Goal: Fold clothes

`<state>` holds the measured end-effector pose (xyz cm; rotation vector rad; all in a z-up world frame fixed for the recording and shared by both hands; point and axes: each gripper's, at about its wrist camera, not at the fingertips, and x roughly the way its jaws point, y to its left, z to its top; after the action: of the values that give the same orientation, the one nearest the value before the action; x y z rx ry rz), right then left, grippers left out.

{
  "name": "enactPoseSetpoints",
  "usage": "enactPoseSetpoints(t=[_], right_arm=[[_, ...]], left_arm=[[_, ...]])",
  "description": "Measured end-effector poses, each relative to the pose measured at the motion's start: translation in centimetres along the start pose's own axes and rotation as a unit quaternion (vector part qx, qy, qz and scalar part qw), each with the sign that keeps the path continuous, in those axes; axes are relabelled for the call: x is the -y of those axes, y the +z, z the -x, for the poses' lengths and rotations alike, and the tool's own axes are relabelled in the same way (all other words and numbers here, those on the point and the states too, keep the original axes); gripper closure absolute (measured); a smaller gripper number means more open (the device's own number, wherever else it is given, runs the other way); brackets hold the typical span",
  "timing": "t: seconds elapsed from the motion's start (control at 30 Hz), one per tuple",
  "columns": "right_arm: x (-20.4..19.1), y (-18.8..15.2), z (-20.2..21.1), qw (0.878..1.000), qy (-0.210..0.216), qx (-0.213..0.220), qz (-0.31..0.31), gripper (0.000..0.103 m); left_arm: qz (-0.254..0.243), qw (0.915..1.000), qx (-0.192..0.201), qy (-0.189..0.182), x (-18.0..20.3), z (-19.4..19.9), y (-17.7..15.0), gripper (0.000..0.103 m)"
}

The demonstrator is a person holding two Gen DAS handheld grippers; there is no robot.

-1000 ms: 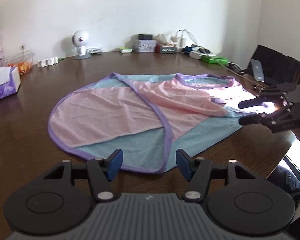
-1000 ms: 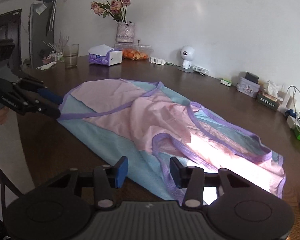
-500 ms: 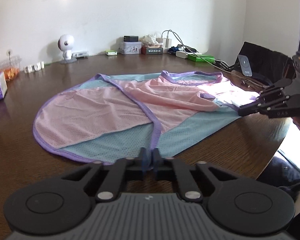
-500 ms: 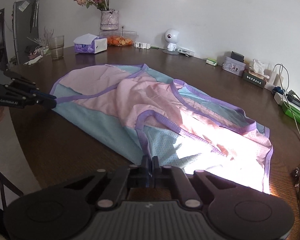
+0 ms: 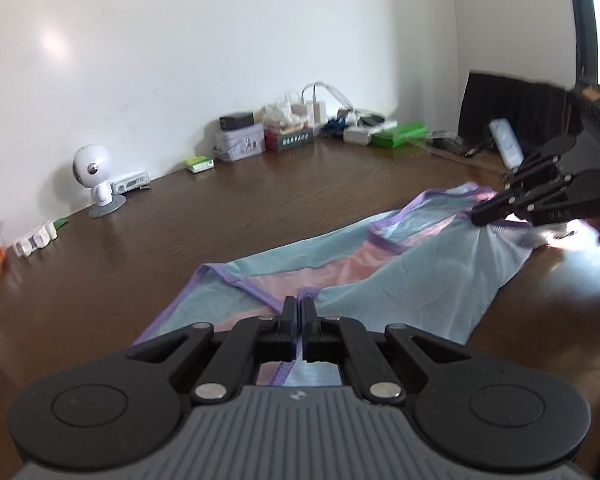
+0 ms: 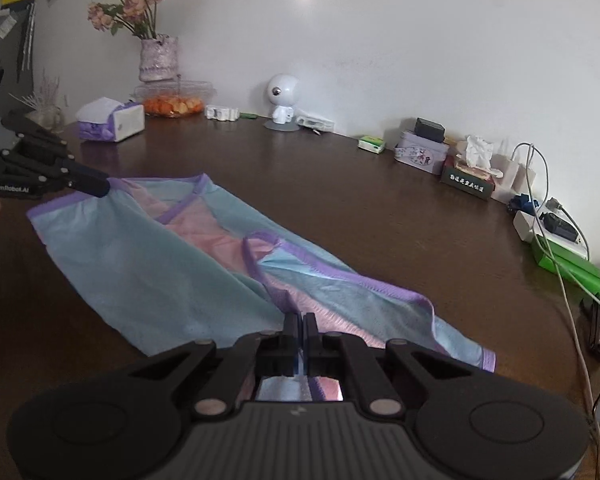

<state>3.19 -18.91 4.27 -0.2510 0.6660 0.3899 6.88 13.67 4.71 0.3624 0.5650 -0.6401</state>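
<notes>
A thin garment [image 5: 400, 268] in pink and light blue with purple trim lies on the brown table [image 5: 260, 200], its near edge lifted and folded over toward the far side. My left gripper [image 5: 299, 308] is shut on its purple hem. My right gripper [image 6: 300, 322] is shut on the hem at the other end. In the left wrist view the right gripper [image 5: 484, 216] shows at the right, pinching the cloth. In the right wrist view the garment [image 6: 172, 264] stretches away to the left gripper [image 6: 100, 188] at the left.
Along the wall stand a white toy robot [image 5: 96, 176], tins and boxes [image 5: 240, 142], chargers with cables [image 6: 548, 220], a green box [image 6: 572, 268], a tissue box [image 6: 112, 124] and a vase of flowers [image 6: 158, 60]. A black chair [image 5: 512, 120] is at the right.
Both grippers, shut at the near hem half a second ago, have lifted it and carried it forward over the garment, folding the blue underside on top.
</notes>
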Motion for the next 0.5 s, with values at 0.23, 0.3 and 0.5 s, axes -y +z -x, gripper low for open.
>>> enactPoseSetpoints(t=[0.23, 0.3, 0.5], right_arm=[[3.6, -2.9, 5.3, 0.999, -0.007, 0.032, 0.028, 0.065], [4.9, -5.0, 8.0, 0.999, 0.011, 0.04, 0.019, 0.063], [6.1, -5.1, 6.4, 1.0, -0.014, 0.016, 0.013, 0.073]], left_arm=[[0.072, 0.9971, -0.017, 0.017, -2.6, 2.2, -3.6, 0.06], [0.095, 0.995, -0.02, 0.022, -3.3, 3.0, -4.7, 0.057], [0.139, 0.9895, -0.035, 0.017, -3.9, 4.9, -8.1, 0.088]])
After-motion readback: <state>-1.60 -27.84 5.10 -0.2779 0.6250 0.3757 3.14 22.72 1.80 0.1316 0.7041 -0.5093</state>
